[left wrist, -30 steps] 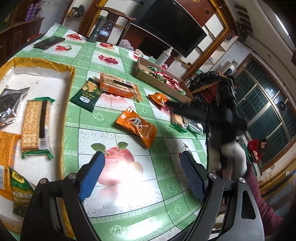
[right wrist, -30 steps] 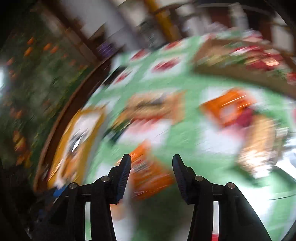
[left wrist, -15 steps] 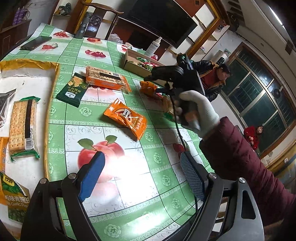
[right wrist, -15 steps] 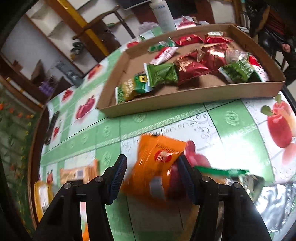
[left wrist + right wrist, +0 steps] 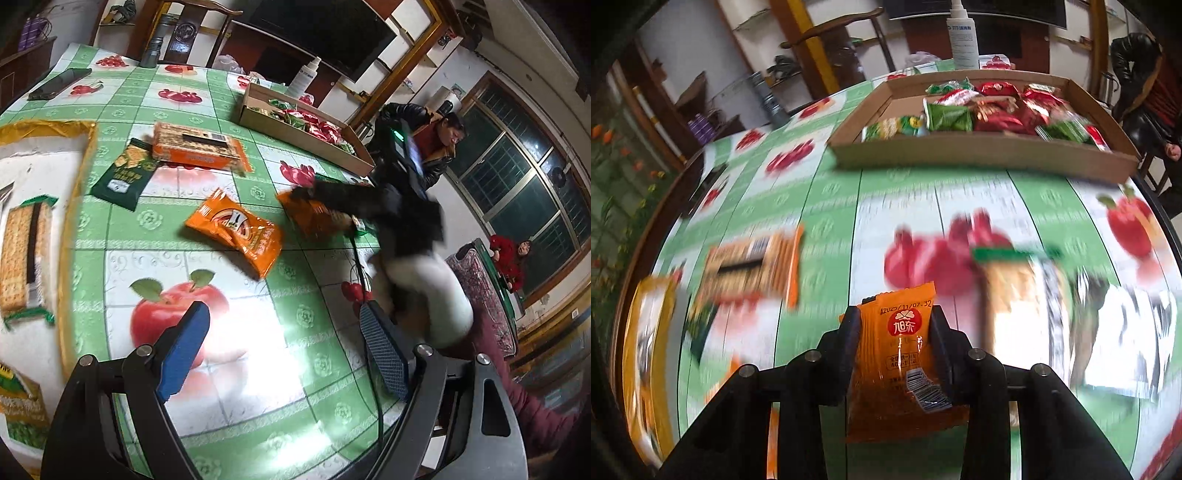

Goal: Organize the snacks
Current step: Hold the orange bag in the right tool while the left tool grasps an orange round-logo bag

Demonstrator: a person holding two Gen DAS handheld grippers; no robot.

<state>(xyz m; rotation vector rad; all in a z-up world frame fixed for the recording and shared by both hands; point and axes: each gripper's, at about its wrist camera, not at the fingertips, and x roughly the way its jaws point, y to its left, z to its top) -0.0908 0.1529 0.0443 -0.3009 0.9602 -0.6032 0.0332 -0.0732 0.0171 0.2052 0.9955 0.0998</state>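
Already the right gripper (image 5: 895, 328) pinches an orange packet (image 5: 905, 365), while the left gripper (image 5: 284, 350) hangs open, empty. Many snacks fill the far box (image 5: 979, 153); several packets remain loose on the table (image 5: 229, 110).

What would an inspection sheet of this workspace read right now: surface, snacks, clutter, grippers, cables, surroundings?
Surface: table with green fruit-print cloth.
Job's things: small orange packet in right gripper; larger orange packet, cracker packs on cloth; cardboard tray of red and green snacks.
Clutter: phone, spray bottle.
Grippers: left gripper open, empty; right gripper shut on packet.
Cables: black cable.
Surroundings: television, chairs, seated people.
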